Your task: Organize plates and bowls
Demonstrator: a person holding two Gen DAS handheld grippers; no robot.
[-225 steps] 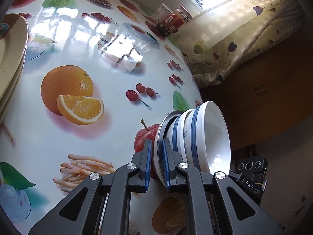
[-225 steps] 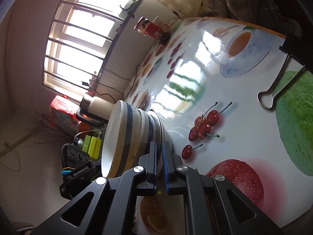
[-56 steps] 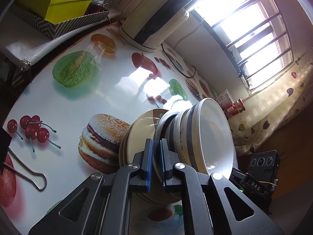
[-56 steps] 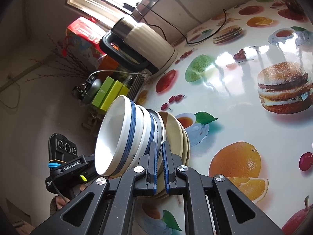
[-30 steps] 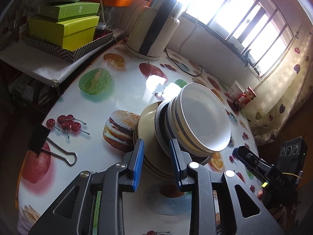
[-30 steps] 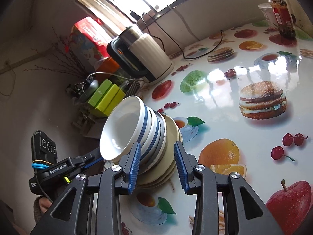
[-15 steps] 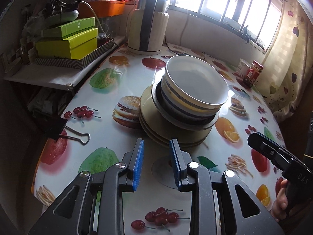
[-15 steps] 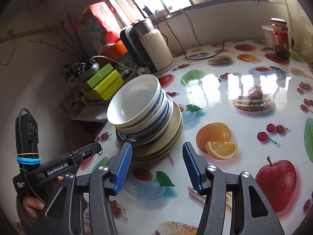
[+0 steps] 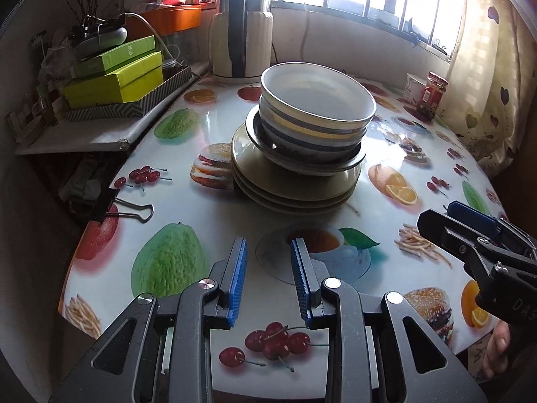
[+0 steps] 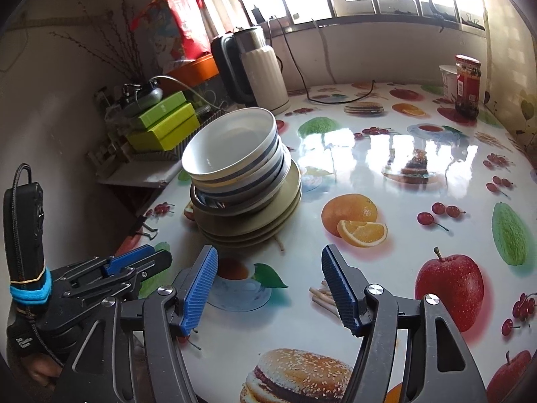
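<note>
A stack of white bowls with blue bands (image 9: 315, 114) (image 10: 231, 154) sits on a dark-rimmed dish atop several cream plates (image 9: 295, 188) (image 10: 255, 221), upright on the fruit-print table (image 9: 188, 221). My left gripper (image 9: 268, 252) hangs open a short way in front of the stack, nothing between its blue pads; in the right wrist view the left gripper (image 10: 134, 262) shows at the lower left. My right gripper (image 10: 270, 258) is also clear of the stack, its jaws opening wide on nothing; the right gripper (image 9: 470, 225) appears at the right edge of the left wrist view.
A cream kettle (image 9: 241, 33) (image 10: 258, 74) stands behind the stack, its cord trailing along the wall. Green boxes (image 9: 114, 80) lie on a side shelf at the left. A black binder clip (image 9: 127, 208) grips the table's left edge. A red-lidded jar (image 10: 468, 84) stands at the far right.
Both grippers held the tilted stack by a rim, then let go and drew back from it. The stack now rests level on the table. The right jaws have spread wider.
</note>
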